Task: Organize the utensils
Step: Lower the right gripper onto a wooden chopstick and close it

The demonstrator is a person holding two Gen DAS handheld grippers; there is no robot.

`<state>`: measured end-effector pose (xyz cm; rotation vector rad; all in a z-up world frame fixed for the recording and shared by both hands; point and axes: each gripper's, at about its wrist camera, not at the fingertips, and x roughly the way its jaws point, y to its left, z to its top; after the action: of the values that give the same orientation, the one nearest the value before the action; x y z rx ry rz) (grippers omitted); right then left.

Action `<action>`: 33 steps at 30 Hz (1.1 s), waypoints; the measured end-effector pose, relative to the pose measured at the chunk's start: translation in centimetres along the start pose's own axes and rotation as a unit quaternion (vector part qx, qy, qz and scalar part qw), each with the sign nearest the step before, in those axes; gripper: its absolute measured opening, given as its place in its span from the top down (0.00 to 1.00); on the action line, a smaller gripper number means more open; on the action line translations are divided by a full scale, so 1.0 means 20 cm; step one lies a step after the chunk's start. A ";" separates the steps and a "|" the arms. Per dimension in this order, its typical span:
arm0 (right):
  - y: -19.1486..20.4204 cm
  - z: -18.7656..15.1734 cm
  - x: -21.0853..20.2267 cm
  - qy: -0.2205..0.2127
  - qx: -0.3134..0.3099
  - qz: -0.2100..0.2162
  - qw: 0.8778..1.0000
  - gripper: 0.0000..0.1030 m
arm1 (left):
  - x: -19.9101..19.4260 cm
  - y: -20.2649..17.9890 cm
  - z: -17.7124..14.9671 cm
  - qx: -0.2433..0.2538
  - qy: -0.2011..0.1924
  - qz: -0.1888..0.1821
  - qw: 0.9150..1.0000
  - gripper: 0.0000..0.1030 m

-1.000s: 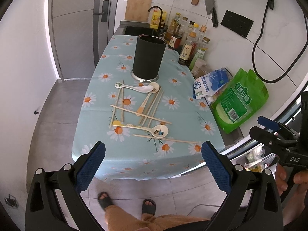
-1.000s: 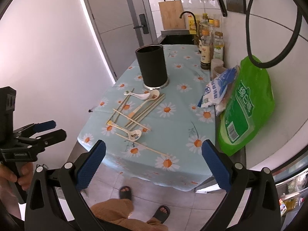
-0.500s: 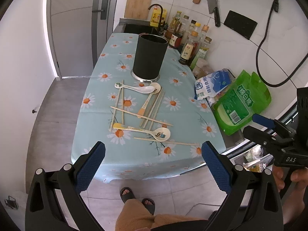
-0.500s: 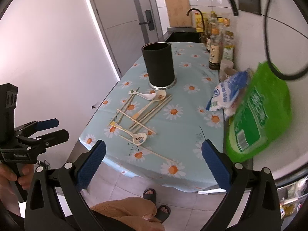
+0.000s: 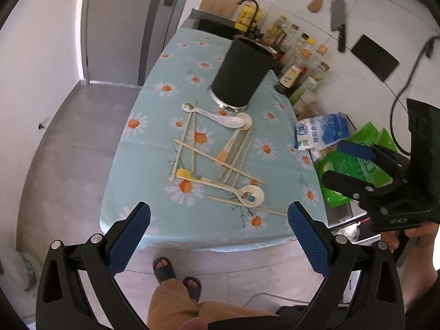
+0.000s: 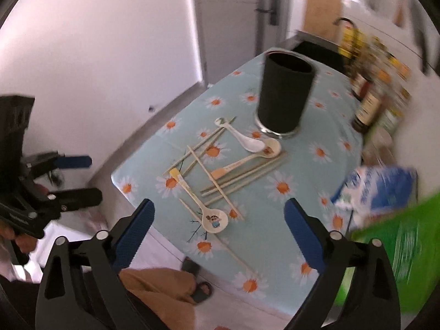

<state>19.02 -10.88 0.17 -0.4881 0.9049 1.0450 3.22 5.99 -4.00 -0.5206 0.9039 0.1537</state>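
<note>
Both grippers — left gripper [image 5: 218, 236], right gripper [image 6: 218, 229] — empty, spread; bag [image 5: 320, 133] lettering illegible.

Three pale ceramic spoons [image 5: 217, 183] and several thin wooden chopsticks [image 5: 220, 162] lie scattered, crisscrossed, flat before an upright black cylindrical utensil holder [image 5: 242, 74] on the cloth.

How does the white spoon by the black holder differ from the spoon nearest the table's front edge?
The white spoon is plain, its bowl beside the black holder. The front spoon is cream with a cartoon in its bowl and a yellow handle tip. Its handle is longer and straighter. Both lie flat among the chopsticks, untouched.
</note>
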 end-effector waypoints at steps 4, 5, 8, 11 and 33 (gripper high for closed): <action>0.05 0.09 0.20 0.047 -0.061 0.015 0.997 0.28 | 0.07 0.10 -0.01 -0.030 0.002 -0.008 1.000 0.06; 0.06 0.12 0.25 0.058 -0.078 0.026 0.995 0.31 | 0.10 0.13 0.00 -0.037 0.007 -0.009 0.999 0.06; 0.12 0.18 0.42 0.092 -0.133 0.034 0.986 0.44 | 0.18 0.19 0.00 -0.048 0.012 -0.014 0.999 0.06; 0.15 0.24 0.57 0.120 -0.162 0.054 0.978 0.48 | 0.23 0.24 -0.01 -0.057 0.018 -0.014 0.998 0.06; 0.30 0.34 1.20 0.313 -0.277 0.035 0.908 0.93 | 0.41 0.46 0.06 -0.059 0.047 -0.023 0.997 0.06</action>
<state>21.29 9.36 -15.53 -1.3323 1.1855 1.2351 5.98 13.80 -13.06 -0.6621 0.9766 0.1415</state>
